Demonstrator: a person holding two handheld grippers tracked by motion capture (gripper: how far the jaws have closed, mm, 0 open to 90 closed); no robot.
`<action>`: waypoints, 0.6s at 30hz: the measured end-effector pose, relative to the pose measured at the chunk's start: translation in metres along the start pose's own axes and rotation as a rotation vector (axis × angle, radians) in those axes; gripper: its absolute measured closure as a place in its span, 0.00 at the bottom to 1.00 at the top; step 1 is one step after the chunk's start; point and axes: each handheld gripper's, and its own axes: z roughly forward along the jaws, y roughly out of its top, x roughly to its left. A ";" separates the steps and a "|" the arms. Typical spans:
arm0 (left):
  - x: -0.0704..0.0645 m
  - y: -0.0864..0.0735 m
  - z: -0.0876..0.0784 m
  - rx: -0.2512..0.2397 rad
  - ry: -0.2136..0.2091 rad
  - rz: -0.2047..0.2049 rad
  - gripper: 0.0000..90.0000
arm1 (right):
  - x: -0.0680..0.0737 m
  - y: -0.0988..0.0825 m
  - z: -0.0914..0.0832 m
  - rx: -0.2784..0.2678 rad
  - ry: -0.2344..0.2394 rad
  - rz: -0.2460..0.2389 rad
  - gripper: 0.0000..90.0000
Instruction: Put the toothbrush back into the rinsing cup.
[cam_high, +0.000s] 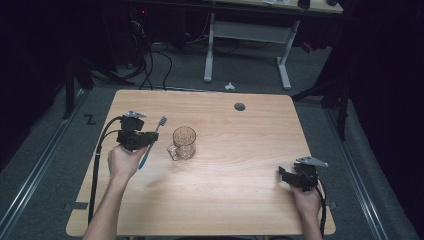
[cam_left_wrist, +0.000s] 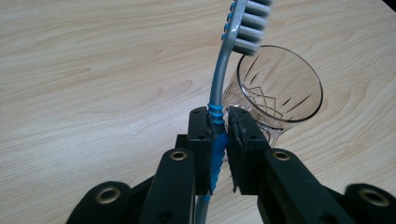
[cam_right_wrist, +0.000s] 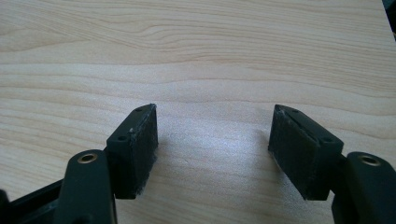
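Clamped in the left hand-held gripper (cam_left_wrist: 218, 140): a blue-and-grey toothbrush (cam_left_wrist: 223, 79), gripped at the blue handle, bristle head raised beside the glass mug's (cam_left_wrist: 280, 91) rim. Standing upright mid-table (cam_high: 240, 150), just right of that gripper. Spread wide and empty over bare wood near the right edge: right hand-held gripper (cam_right_wrist: 212, 140).
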 end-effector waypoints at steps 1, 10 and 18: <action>-0.001 0.001 -0.001 -0.004 0.000 0.002 0.89 | 0.000 0.000 0.000 0.000 0.000 0.000 0.37; -0.013 0.010 -0.003 -0.043 -0.036 0.020 0.89 | 0.000 0.000 0.000 0.000 0.000 0.001 0.37; -0.024 0.017 0.000 -0.048 -0.053 0.062 0.89 | 0.000 0.000 0.000 0.000 0.001 0.000 0.37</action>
